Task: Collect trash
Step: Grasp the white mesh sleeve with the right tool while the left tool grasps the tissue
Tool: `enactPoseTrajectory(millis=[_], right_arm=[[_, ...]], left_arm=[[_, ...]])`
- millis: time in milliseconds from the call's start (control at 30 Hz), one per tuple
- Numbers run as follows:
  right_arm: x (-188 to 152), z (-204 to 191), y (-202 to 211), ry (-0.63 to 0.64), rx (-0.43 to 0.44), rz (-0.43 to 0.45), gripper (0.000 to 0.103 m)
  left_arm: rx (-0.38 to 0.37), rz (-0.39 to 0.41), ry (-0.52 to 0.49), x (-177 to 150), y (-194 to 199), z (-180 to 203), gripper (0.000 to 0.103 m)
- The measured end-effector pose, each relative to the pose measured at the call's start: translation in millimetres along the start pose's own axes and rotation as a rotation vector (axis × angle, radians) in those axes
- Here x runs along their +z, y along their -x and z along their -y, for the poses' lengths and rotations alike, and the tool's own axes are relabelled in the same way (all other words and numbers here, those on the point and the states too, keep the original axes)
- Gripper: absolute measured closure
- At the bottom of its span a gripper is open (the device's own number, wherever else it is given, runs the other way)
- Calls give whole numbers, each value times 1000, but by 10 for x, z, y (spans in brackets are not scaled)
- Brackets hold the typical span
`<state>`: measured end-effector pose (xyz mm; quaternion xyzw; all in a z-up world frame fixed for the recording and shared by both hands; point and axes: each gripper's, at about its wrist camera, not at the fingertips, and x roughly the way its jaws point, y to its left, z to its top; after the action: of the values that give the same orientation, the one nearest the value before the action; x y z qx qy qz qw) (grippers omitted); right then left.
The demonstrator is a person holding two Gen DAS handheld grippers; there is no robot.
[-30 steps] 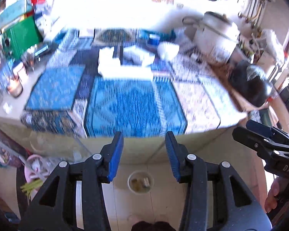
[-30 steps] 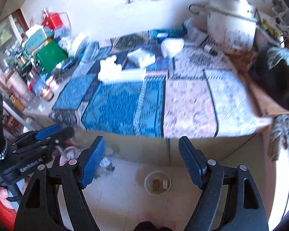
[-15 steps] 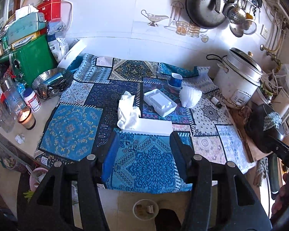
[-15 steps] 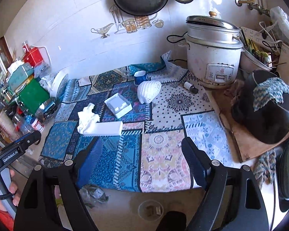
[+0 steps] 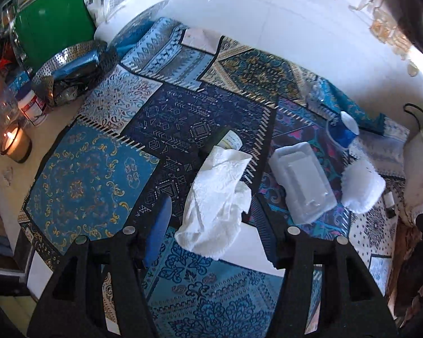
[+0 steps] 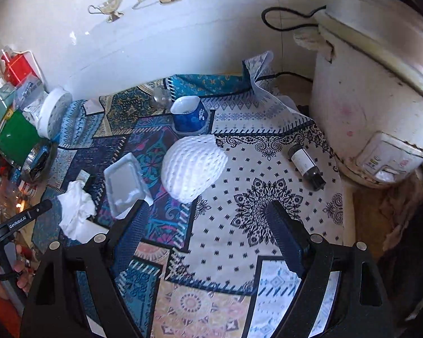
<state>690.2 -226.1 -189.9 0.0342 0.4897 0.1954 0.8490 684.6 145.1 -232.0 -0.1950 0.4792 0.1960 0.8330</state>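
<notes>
Four pieces of likely trash lie on the patterned tabletop (image 5: 93, 174): one crumpled paper towel (image 5: 217, 200), one clear plastic tray (image 5: 301, 180), one white foam fruit net (image 6: 191, 166) and one small dark bottle (image 6: 306, 166) lying on its side. One blue-and-white cup (image 6: 187, 114) stands behind them and may not be trash at all.

In the left wrist view the paper towel sits at lower centre, just ahead of the left tool (image 5: 214, 225), whose two blue pads are spread wide with nothing between them. The towel looks soft, very light and easily squashed, so a pinch across its bunched middle should hold; a loose corner would probably tear or slip. Its lower edge rests on a flat white sheet (image 5: 251, 249).

In the right wrist view the foam net lies centre frame, just beyond the right tool (image 6: 208, 231), also spread apart and empty. The net seems springy and nearly weightless; closing across its domed middle should compress it enough to grip. The plastic tray, left of the net, appears thin, stiff and slick, best taken by a rim. The bottle, right of centre near the one big rice cooker (image 6: 375, 84), looks hard and prone to rolling.
</notes>
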Motion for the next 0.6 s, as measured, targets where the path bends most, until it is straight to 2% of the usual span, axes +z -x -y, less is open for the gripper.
enactPoseTrajectory(millis=[67, 167, 333, 433, 500, 567, 600], right_arm=[[119, 92, -202, -17, 15, -36, 20], [271, 190, -469, -53, 47, -78, 20], [378, 221, -826, -103, 63, -138, 20], [393, 206, -1006, -114, 93, -174, 20], [388, 181, -1070, -133, 137, -187, 20], [390, 166, -1117, -156, 182, -196, 20], [387, 144, -1137, -163, 200, -200, 20]], left_arm=[[9, -43, 36, 54, -211, -15, 45], [-2, -67, 55, 71, -376, 11, 45], [55, -74, -3, 32, -460, 144, 45], [74, -49, -42, 17, -441, 206, 55], [63, -56, -54, 32, -455, 232, 63], [43, -76, -56, 49, -476, 239, 76], [31, -84, -53, 55, -488, 240, 79]])
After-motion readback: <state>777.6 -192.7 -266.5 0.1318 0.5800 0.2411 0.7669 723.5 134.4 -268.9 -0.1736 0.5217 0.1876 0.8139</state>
